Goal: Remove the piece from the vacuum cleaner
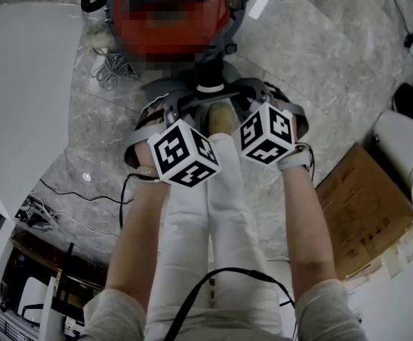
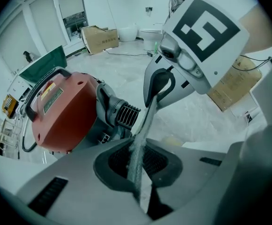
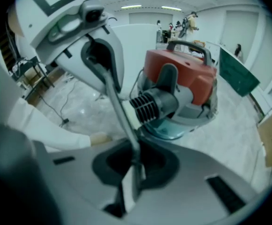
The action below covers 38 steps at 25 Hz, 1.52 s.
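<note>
A red vacuum cleaner (image 1: 213,38) sits on the floor ahead of my feet, with a grey ribbed hose port (image 2: 121,114) on its near side. A thin grey strip (image 2: 143,135) spans between my two grippers, just in front of that port. In the left gripper view it runs from my left gripper (image 2: 138,172) up into the right one (image 2: 159,86). In the right gripper view the same strip (image 3: 119,111) leads from my right gripper (image 3: 135,168) to the left one (image 3: 100,62). Both are shut on it. From the head, the left gripper (image 1: 181,105) and right gripper (image 1: 249,94) point steeply down.
The person's legs in white trousers (image 1: 213,226) fill the lower middle. A cardboard box (image 1: 362,212) and a white fixture (image 1: 405,141) stand at the right. A tangle of cable (image 1: 114,69) lies left of the vacuum, beside a large white surface (image 1: 21,84).
</note>
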### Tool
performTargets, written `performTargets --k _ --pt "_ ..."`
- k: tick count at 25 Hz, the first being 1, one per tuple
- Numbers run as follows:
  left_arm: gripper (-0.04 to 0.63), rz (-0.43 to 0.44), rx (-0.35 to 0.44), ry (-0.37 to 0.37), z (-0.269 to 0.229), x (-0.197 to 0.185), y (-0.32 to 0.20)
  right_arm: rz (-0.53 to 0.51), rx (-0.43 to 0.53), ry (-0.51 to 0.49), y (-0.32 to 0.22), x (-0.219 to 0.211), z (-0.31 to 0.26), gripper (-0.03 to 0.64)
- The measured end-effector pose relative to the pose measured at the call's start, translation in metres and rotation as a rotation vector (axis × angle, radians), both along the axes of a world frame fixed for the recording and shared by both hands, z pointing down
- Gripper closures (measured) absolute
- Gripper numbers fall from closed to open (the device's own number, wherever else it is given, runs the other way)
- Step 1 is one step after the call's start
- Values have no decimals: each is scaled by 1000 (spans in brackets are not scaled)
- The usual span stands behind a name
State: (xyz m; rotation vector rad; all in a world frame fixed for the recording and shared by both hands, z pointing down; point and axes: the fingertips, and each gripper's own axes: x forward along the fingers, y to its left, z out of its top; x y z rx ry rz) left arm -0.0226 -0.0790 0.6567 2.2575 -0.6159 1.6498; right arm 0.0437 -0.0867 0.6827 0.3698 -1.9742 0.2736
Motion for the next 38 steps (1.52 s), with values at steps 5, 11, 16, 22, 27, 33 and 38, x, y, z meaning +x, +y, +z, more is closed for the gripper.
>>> performTargets --k 5,11,16,22,27,33,38 --pt "551 -43 -14 20 3 -2 1 -25 28 41 0 1 -4 583" --pt "552 -74 -39 26 14 -5 1 -113 118 125 0 2 -14 584" --pt "559 -84 -49 19 26 -6 7 -176 177 164 3 -1 -24 586" --pt "560 -133 -73 48 32 -5 10 -211 218 186 4 -3 -31 588" --pt "559 -162 -111 77 40 -5 10 -272 250 202 8 -8 -36 588" --pt "560 -210 -150 115 47 -3 10 -339 283 215 9 -12 -39 588" --pt "559 -289 -194 174 53 0 11 -380 310 223 9 -13 -39 588"
